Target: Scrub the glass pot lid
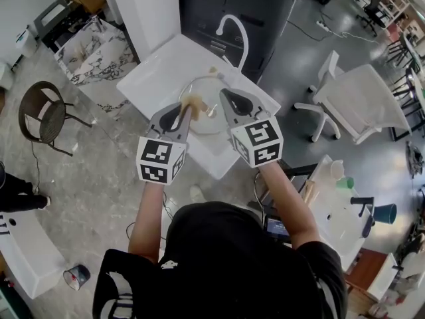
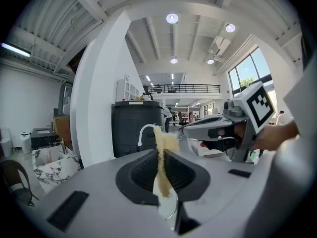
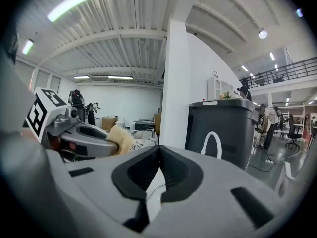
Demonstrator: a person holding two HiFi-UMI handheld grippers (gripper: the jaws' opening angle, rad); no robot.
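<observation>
The glass pot lid (image 1: pixel 207 121) lies in the white sink (image 1: pixel 156 72), under both grippers. My left gripper (image 1: pixel 186 109) is shut on a tan sponge (image 1: pixel 193 101), which sticks up between its pads in the left gripper view (image 2: pixel 163 144). My right gripper (image 1: pixel 224 94) is beside it to the right, its jaws shut with nothing showing between them (image 3: pixel 159 150). Both are held level above the sink, apart from the lid. The right gripper view shows the left gripper (image 3: pixel 115 142) and its sponge (image 3: pixel 122 136) at the left. In the left gripper view the right gripper (image 2: pixel 185 128) shows at the right.
A white gooseneck faucet (image 1: pixel 234 28) stands at the sink's far edge, in front of a black bin (image 1: pixel 232 2). There is a white pillar (image 1: pixel 143 5), a marble-patterned table (image 1: pixel 96 52), a round dark chair (image 1: pixel 41 115) at left and a white chair (image 1: pixel 358 102) at right.
</observation>
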